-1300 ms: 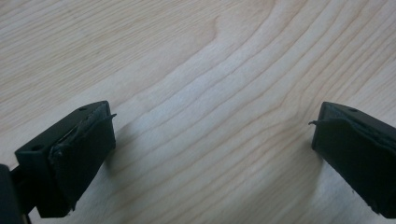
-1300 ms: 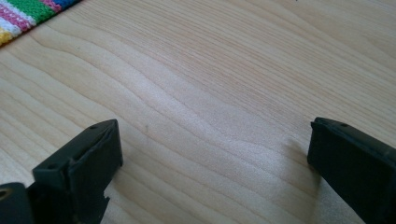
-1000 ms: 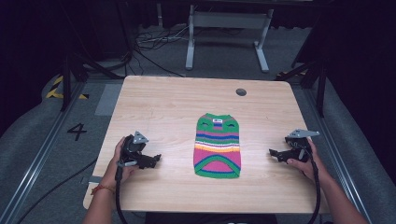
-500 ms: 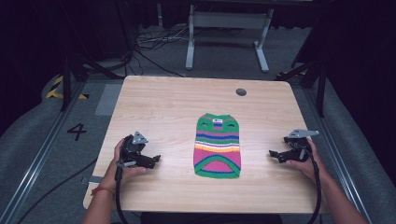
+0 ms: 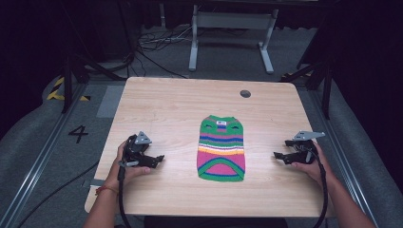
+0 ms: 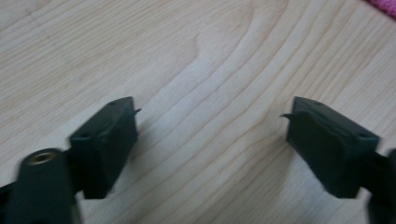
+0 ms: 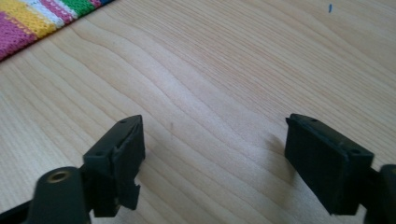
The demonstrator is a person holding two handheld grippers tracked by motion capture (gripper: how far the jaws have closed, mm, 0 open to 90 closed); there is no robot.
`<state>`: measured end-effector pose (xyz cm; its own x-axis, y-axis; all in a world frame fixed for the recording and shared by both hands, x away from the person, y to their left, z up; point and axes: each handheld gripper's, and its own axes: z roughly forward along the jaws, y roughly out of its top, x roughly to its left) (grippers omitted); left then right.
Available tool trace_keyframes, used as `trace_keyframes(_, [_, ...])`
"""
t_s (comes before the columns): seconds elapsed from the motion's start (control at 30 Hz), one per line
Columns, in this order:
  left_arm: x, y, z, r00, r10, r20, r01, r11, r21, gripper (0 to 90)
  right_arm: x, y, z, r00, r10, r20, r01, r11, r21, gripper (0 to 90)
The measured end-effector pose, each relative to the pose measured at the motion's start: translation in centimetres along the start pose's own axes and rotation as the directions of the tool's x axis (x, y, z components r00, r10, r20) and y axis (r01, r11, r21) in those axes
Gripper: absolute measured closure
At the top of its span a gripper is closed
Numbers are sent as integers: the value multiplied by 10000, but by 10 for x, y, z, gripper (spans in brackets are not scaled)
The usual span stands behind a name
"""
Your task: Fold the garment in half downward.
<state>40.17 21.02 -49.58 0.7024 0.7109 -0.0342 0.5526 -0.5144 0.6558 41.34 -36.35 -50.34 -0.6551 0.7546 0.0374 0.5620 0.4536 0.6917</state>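
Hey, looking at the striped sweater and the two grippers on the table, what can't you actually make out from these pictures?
- Striped sweater: its underside is hidden, lying flat on the table. High view.
- Its neck label: too small to read.
- Sweater in the left gripper view: one pink corner, cut off by the frame's edge.
- Right gripper view: a striped edge, cut off.
- Left gripper, right gripper: jaws too small in the high view.

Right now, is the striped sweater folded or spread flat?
Spread flat. In the high view the striped sweater lies full length on the table, green neck end away from the person, pink hem near, no layer turned over.
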Motion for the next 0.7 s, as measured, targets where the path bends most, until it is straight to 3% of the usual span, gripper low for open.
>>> trace_keyframes(0.03, [-1, 2, 1, 9998, 175, -122, -175, 9998, -7, 174, 1, 1, 0, 10000, -31, -40, 31, 10000, 43, 249])
trace_keyframes(0.17, [-3, 15, 8, 9986, 427, 318, -436, 9986, 283, 234, 3, 11, 1, 9999, -90, -95, 89, 9998, -166, 312])
trace_keyframes(0.27, [-3, 25, 14, 9967, 697, 407, -716, 9964, 458, 233, 6, 24, 2, 9997, -7, -255, 0, 9995, -302, 320])
trace_keyframes(0.33, [-3, 34, 17, 9960, 711, 544, -732, 9965, 393, 234, 10, 31, 5, 9994, -330, -123, 327, 9992, -231, 329])
trace_keyframes(0.4, [-4, 45, 20, 9942, 892, 599, -914, 9952, 350, 240, 12, 40, 9, 9996, -261, -143, 257, 9993, -261, 335])
trace_keyframes(0.53, [-6, 66, 25, 9903, 1212, 677, -1216, 9926, 31, 260, 18, 60, 15, 9969, -783, -57, 780, 9961, -411, 372])
trace_keyframes(0.7, [-8, 90, 38, 9862, 1510, 676, -1492, 9883, -311, 281, 25, 82, 28, 9948, -1004, -163, 999, 9946, -284, 386])
